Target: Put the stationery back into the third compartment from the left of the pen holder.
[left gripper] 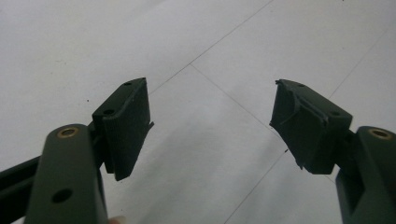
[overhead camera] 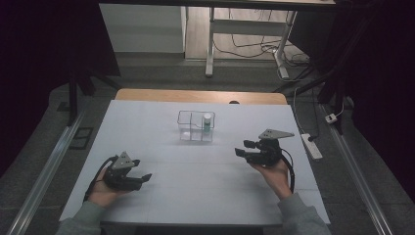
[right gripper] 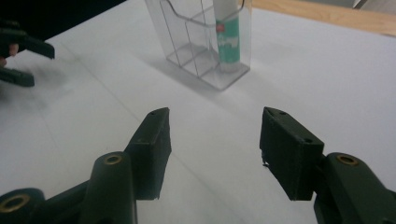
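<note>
organizer (overhead camera: 192,126): clear, standing mid-counter (overhead camera: 147,205), glue stick (overhead camera: 207,122) standing upright in its right compartment
left hand-held gripper (overhead camera: 144,179): gaping, empty, well apart
right hand-held gripper (overhead camera: 242,148): gaping, empty, near organizer, nothing blocking

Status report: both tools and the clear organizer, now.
Left tool open, empty, low over the white table. Right tool open, empty, facing the clear plastic compartment organizer. White-and-green glue stick upright in one compartment. Path between clear.
</note>
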Available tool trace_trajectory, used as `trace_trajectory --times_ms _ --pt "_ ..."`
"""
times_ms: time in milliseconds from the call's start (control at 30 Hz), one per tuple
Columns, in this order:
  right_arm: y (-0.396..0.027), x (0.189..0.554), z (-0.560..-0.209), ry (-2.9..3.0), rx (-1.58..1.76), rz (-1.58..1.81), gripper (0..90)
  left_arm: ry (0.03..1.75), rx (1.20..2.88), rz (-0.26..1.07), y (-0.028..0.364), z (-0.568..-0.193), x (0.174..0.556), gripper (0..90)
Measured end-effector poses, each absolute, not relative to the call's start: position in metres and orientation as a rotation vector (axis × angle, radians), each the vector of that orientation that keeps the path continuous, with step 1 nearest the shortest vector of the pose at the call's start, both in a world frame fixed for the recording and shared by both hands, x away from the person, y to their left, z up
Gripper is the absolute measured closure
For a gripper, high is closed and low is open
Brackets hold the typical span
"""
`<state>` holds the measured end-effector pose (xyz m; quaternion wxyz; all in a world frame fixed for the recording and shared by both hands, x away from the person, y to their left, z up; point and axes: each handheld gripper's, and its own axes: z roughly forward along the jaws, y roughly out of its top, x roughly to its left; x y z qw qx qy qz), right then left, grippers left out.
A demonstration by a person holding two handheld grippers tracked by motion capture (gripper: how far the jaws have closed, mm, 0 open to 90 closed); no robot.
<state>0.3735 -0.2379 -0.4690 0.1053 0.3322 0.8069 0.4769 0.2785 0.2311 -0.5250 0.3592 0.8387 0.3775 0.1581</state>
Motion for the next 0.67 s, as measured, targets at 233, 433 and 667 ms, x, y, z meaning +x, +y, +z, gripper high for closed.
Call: trace_trajectory --times_ms 233,433,667 --pt "-0.257 0.358 -0.484 2.388 1.0 1.383 40.6 0.977 2.159 0.401 0.231 -0.525 0.279 27.6" --pt "-0.269 0.35 -0.493 2.399 0.998 1.349 39.6 0.98 2.149 0.399 0.232 -0.525 0.279 27.6" --pt "-0.273 0.347 -0.497 2.399 1.0 1.327 39.3 0.984 2.145 0.399 0.232 -0.524 0.279 27.5"
